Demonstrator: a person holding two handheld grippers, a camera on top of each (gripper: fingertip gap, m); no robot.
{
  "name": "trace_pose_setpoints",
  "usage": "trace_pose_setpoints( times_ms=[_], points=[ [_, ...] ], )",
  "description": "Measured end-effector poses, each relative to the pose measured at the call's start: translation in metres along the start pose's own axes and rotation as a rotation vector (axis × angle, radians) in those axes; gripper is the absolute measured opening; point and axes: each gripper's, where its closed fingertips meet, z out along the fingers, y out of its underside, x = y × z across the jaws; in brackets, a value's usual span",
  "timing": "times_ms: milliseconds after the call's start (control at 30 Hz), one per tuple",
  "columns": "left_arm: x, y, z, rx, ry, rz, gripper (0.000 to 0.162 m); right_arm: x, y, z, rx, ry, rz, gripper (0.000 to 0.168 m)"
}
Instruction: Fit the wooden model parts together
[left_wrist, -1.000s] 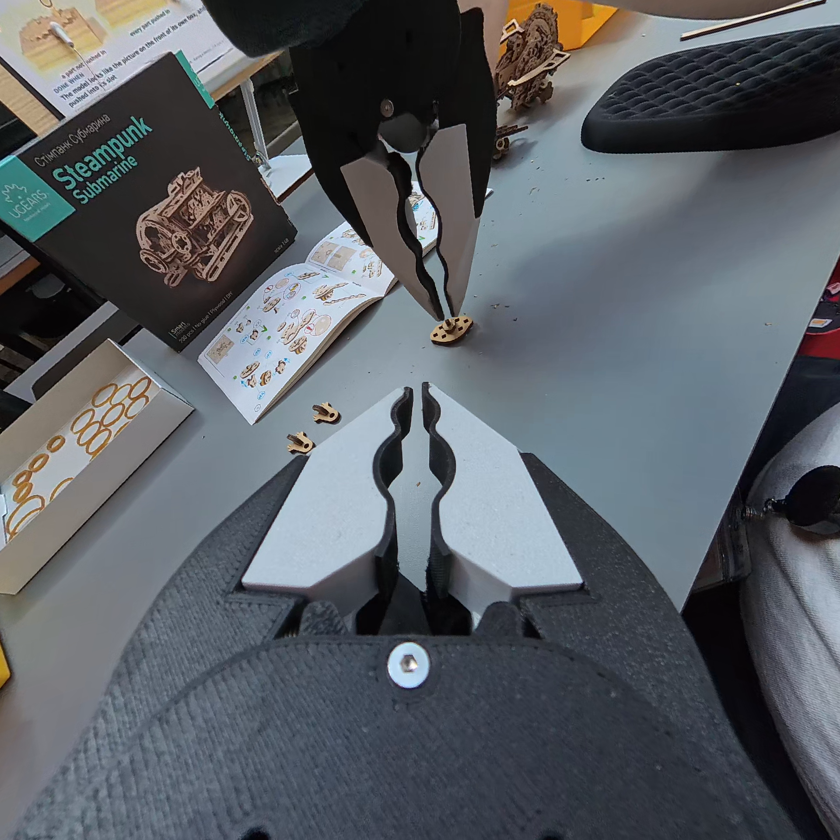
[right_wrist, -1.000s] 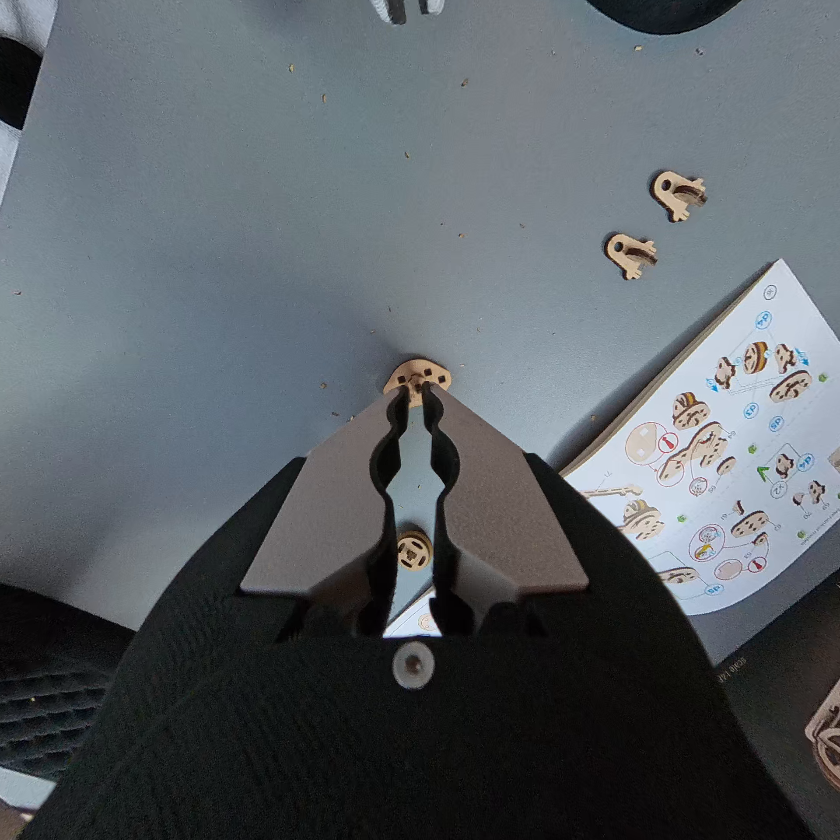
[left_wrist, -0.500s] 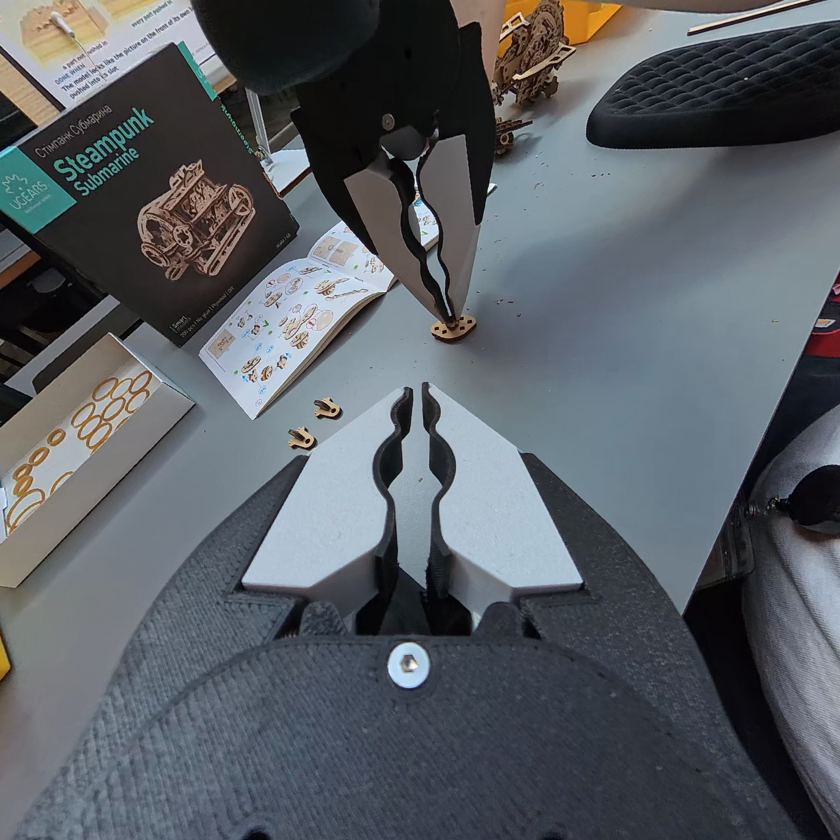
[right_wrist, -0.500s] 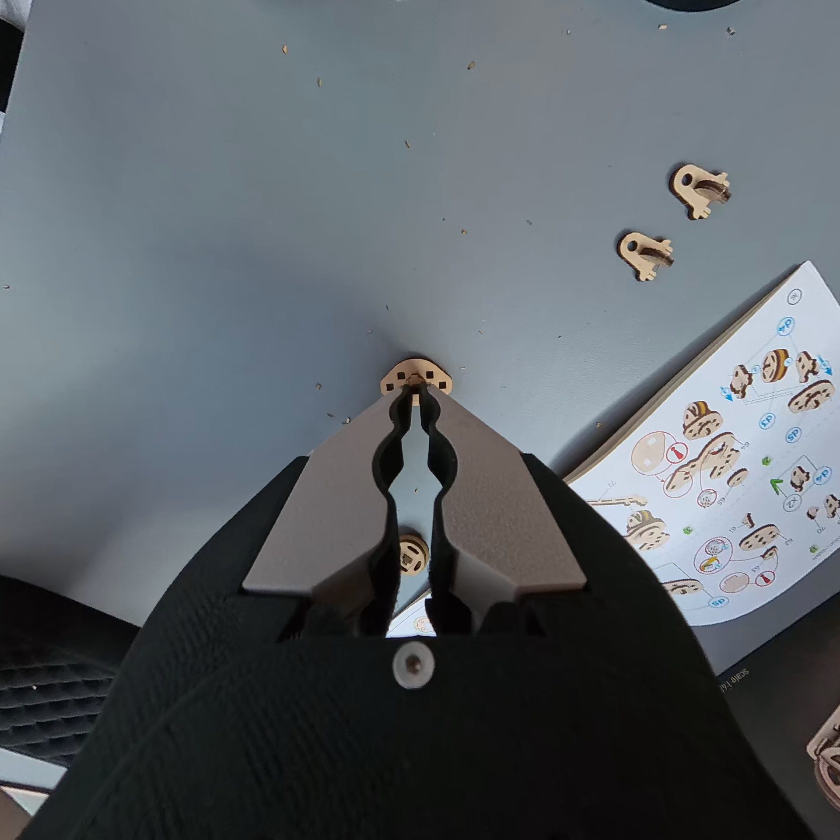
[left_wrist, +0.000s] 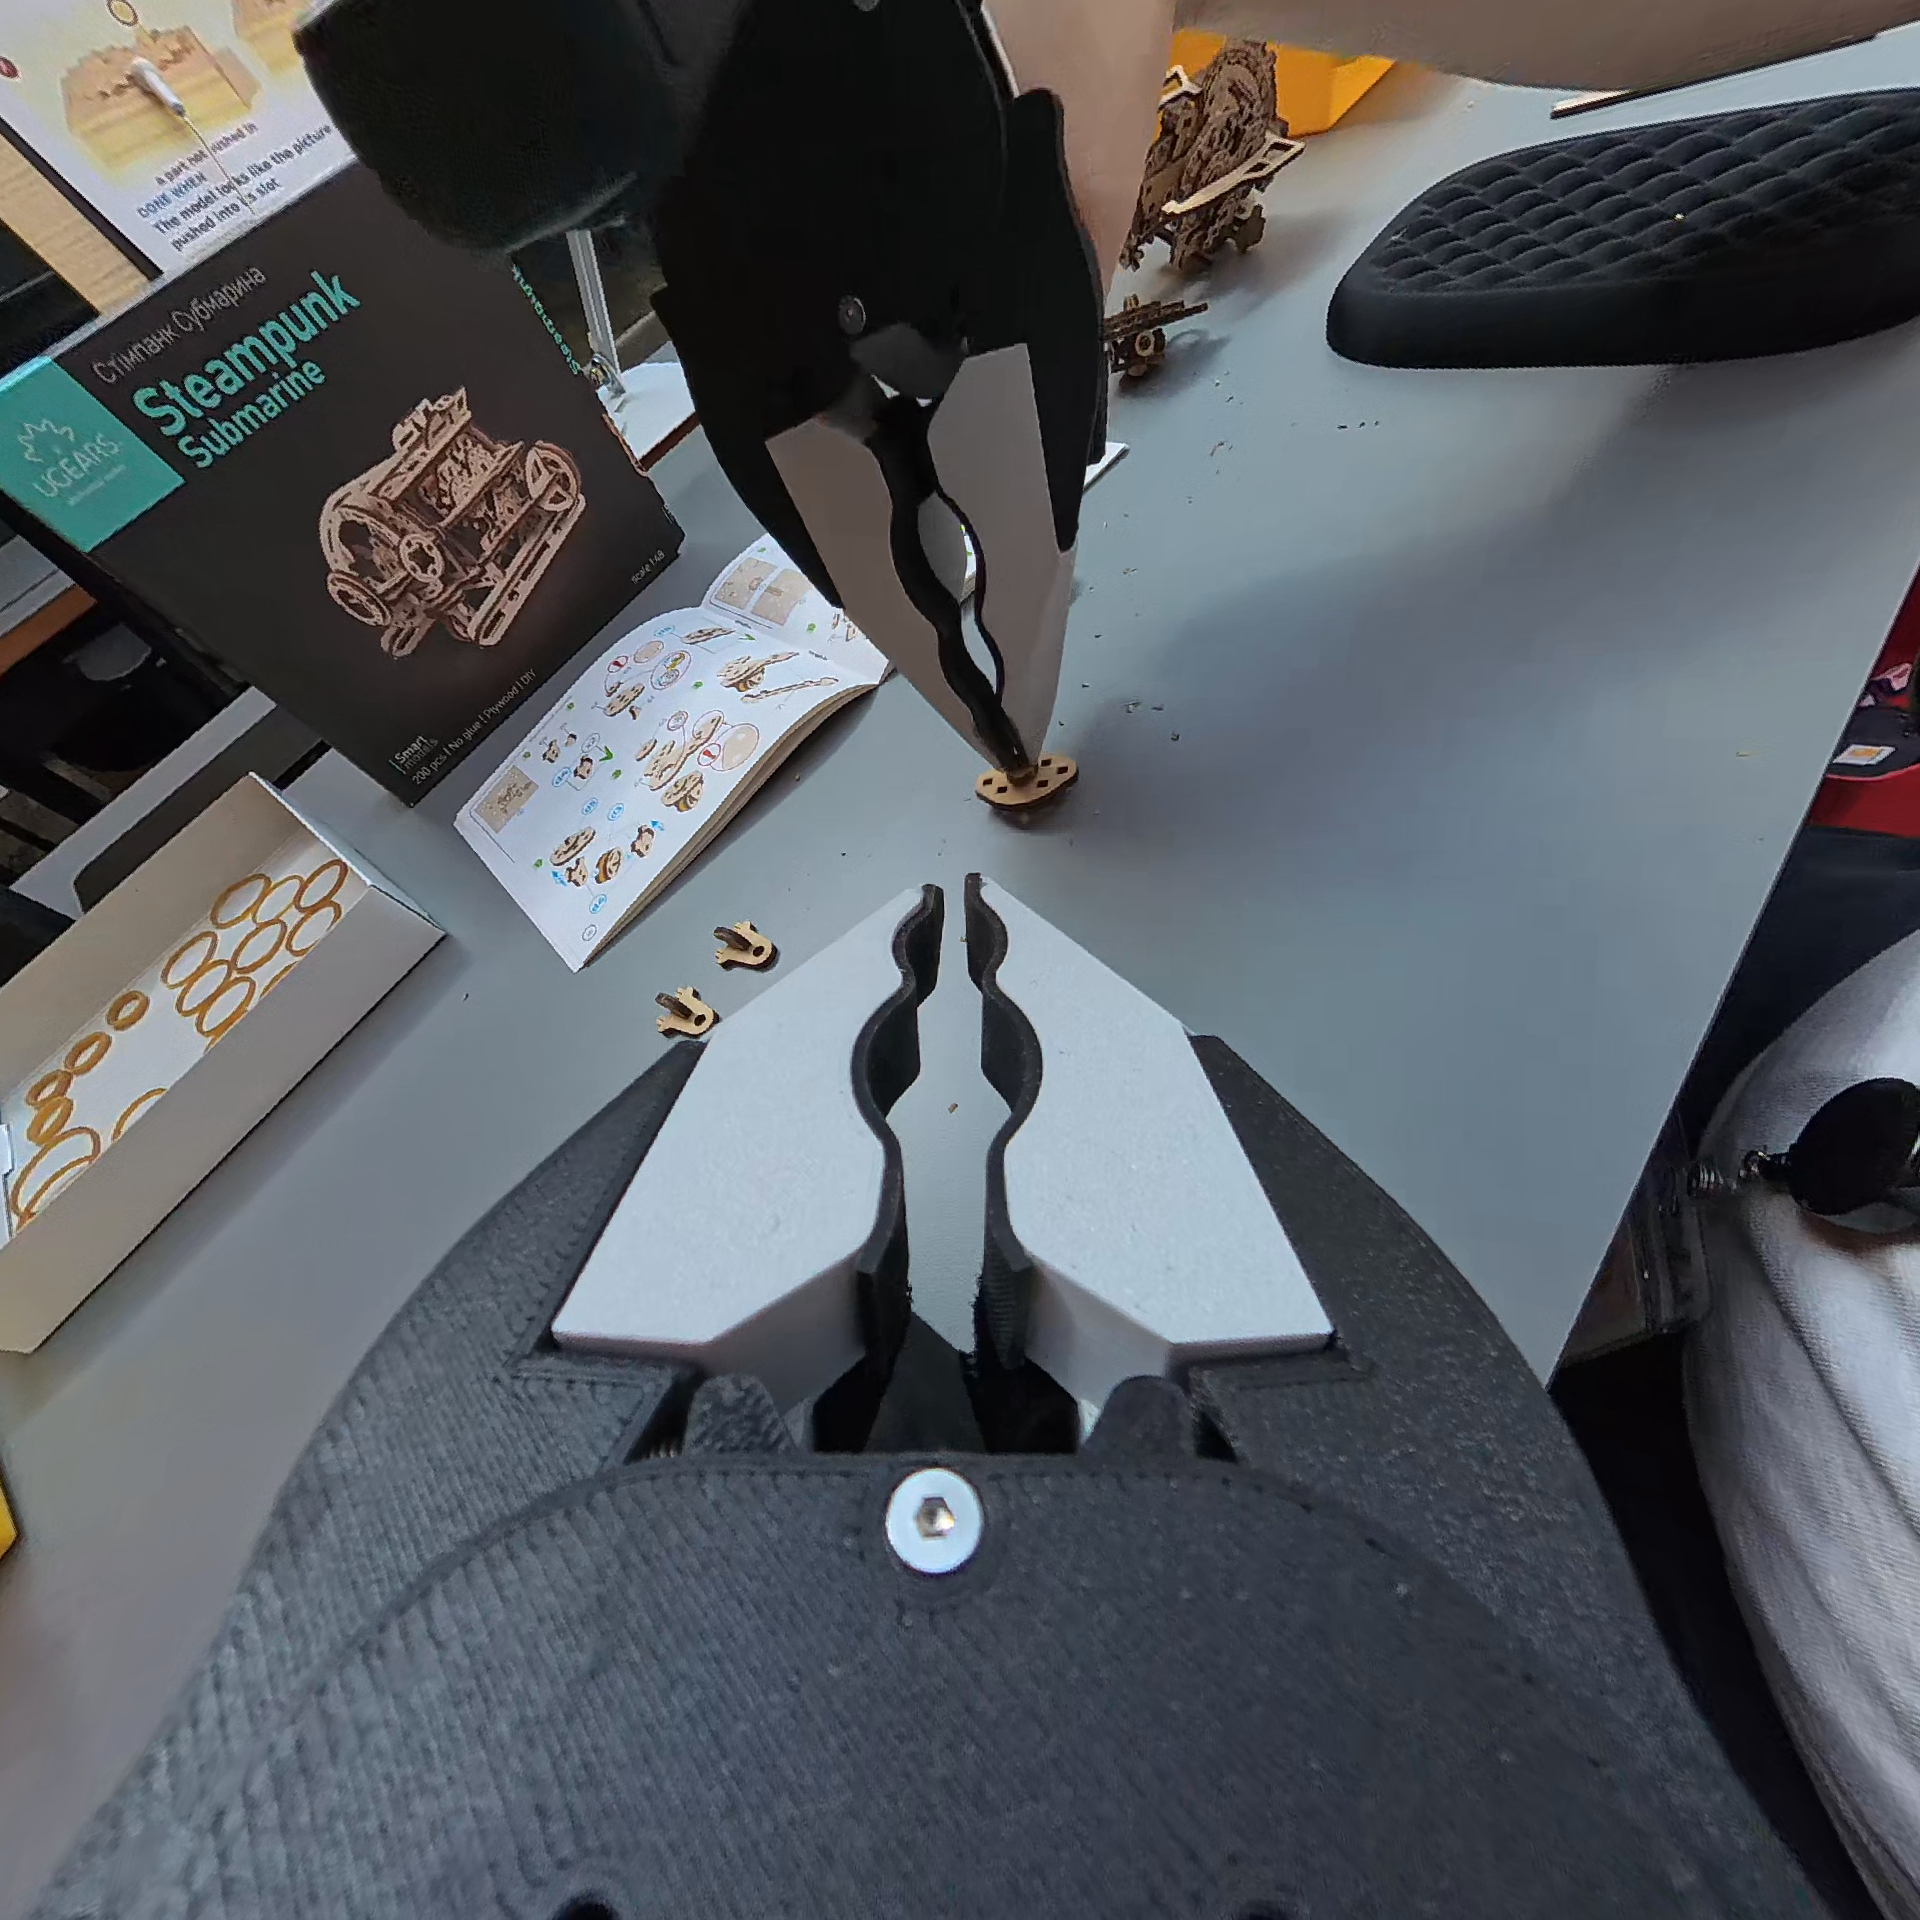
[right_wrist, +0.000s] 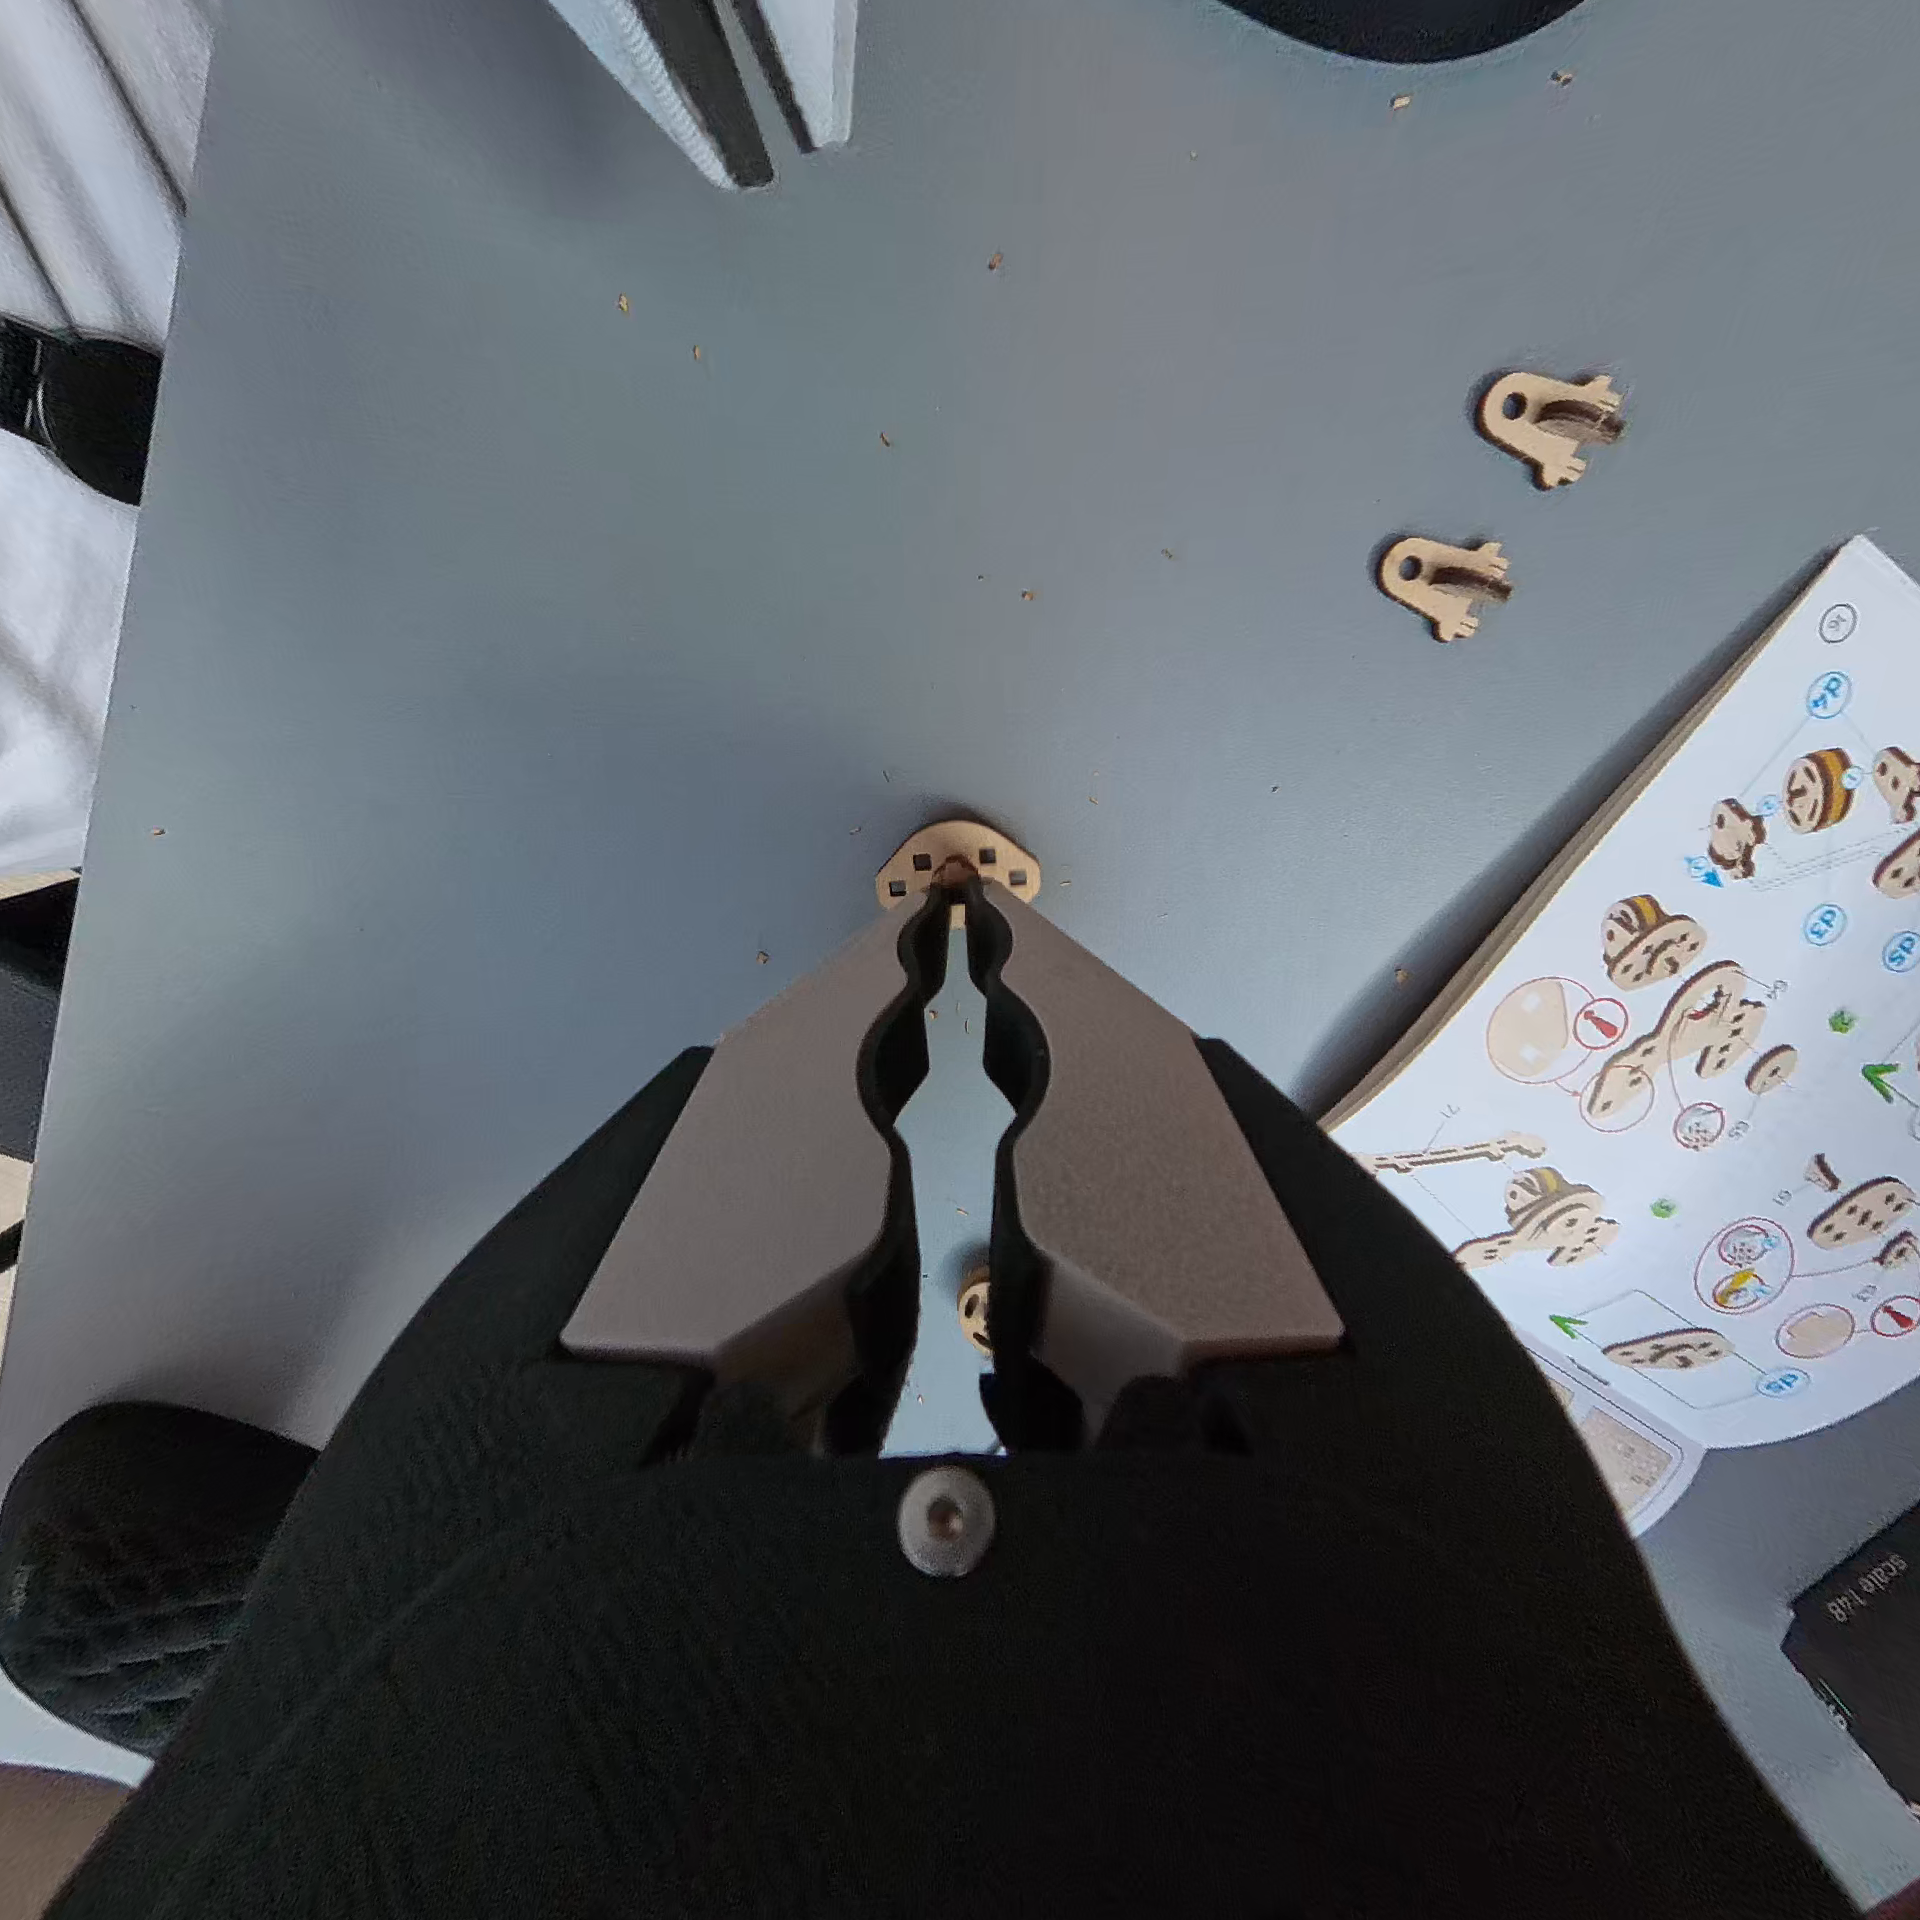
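Observation:
My right gripper (left_wrist: 1013, 764) points down at the grey table (left_wrist: 1351, 831). Its tips (right_wrist: 951, 906) are shut on a small peg standing in a flat wooden plate with square holes (right_wrist: 956, 844). In the left wrist view the plate (left_wrist: 1039, 779) hangs level just above its shadow on the table. My left gripper (left_wrist: 948, 891) is shut and empty, a short way in front of the plate; it also shows at the top of the right wrist view (right_wrist: 769, 104). Two small wooden hook parts (left_wrist: 743, 945) (left_wrist: 686, 1010) lie left of my left gripper.
An open instruction booklet (left_wrist: 665, 748) and a dark model box (left_wrist: 312, 499) lie at the left. A white tray of wooden rings (left_wrist: 156, 1039) sits at the far left. A built wooden model (left_wrist: 1205, 156) and a black cushion (left_wrist: 1662, 229) are at the back. A small wooden wheel (right_wrist: 977, 1314) shows between my right fingers. My right fingertips sit around 10 cm from my left ones.
The two grippers have come closer together; my left gripper now shows large at the top of the right wrist view. The right gripper still pinches the peg in the plate.

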Motion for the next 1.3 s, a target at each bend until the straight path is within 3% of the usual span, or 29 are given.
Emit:
trace_pose_setpoints(
  times_ms=[33, 267, 367, 433, 467, 600, 667, 700, 733, 800, 867, 967, 1167, 1300],
  points=[
    [0.0, -0.001, 0.0, 0.003, 0.0, 0.001, 0.002, 0.003, 0.006, 0.0, -0.038, 0.024, -0.003, 0.003],
    [0.001, -0.001, -0.001, 0.003, 0.001, -0.001, 0.002, 0.0, 0.005, 0.001, -0.061, 0.026, 0.019, 0.002],
    [0.001, -0.002, -0.001, 0.001, -0.002, 0.006, 0.002, 0.005, 0.018, -0.01, -0.15, 0.078, 0.008, 0.003],
    [0.001, -0.003, -0.002, 0.004, -0.002, 0.004, 0.002, -0.002, 0.007, -0.011, -0.082, 0.035, 0.045, 0.002],
    [0.001, -0.003, -0.002, 0.005, 0.0, 0.002, 0.002, -0.002, 0.02, 0.0, -0.159, 0.026, 0.064, 0.004],
    [0.001, -0.004, -0.003, 0.002, -0.002, 0.01, 0.002, 0.002, 0.025, -0.013, -0.195, 0.072, 0.05, 0.003],
    [0.001, -0.005, -0.003, 0.007, -0.002, 0.007, 0.002, 0.002, 0.016, -0.008, -0.131, 0.051, 0.074, 0.002],
    [0.001, -0.005, -0.003, 0.009, 0.0, 0.006, 0.002, 0.002, 0.029, -0.001, -0.207, 0.034, 0.086, 0.008],
    [0.002, -0.006, -0.003, 0.007, 0.001, 0.008, 0.002, 0.0, 0.018, -0.003, -0.143, 0.02, 0.084, 0.0],
    [0.002, -0.005, -0.003, 0.004, -0.001, 0.015, 0.002, 0.004, 0.027, -0.013, -0.215, 0.077, 0.062, 0.0],
    [0.001, -0.005, -0.003, 0.005, 0.0, 0.011, 0.002, 0.002, 0.02, -0.013, -0.178, 0.068, 0.073, 0.0],
    [0.0, -0.004, -0.004, 0.0, -0.005, 0.015, 0.002, 0.004, 0.04, 0.003, -0.29, 0.066, 0.065, 0.002],
    [-0.007, -0.002, -0.009, 0.006, -0.023, -0.004, 0.002, -0.01, -0.026, -0.02, 0.102, 0.049, 0.006, 0.012],
    [-0.006, -0.002, -0.008, 0.008, -0.022, -0.005, 0.002, -0.008, -0.046, -0.013, 0.183, 0.091, -0.014, 0.014]
  ],
)
